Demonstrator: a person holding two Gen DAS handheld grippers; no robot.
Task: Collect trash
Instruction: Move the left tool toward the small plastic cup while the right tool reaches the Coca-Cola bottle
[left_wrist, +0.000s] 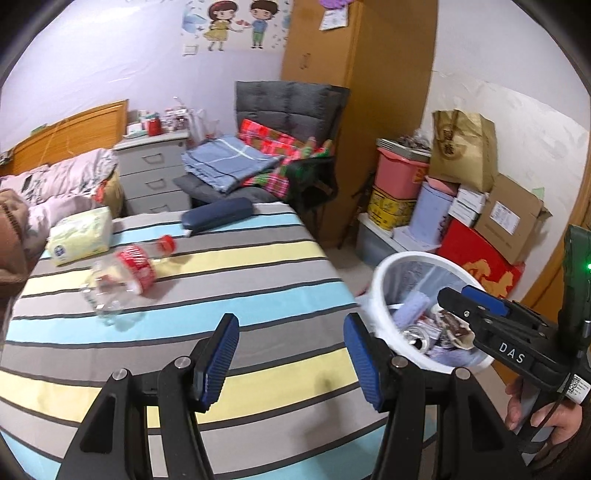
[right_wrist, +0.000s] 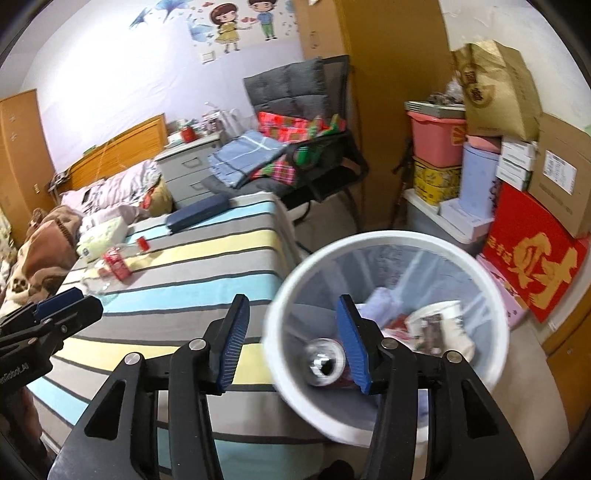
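Striped bedding (left_wrist: 229, 266) fills both views, with a white trash bin (left_wrist: 380, 280) standing just beside the bed's right edge. From my left wrist camera I see the left gripper (left_wrist: 291, 354) over the stripes, its blue pads spread wide and holding nothing. That view also shows my right gripper (left_wrist: 467, 306) from the side, over the bin's mouth. The right wrist camera looks down into the bin (right_wrist: 280, 314), where a drink can (right_wrist: 325, 362) and a crumpled paper cup (right_wrist: 439, 325) lie; the right gripper (right_wrist: 291, 347) has its pads parted, empty. A clear plastic bottle with a red label (left_wrist: 122, 284) lies on its side on the bed, a red cap (left_wrist: 167, 244) near it, apart. Motion blur smears the bin's rim, and I cannot make out the paler scraps inside.
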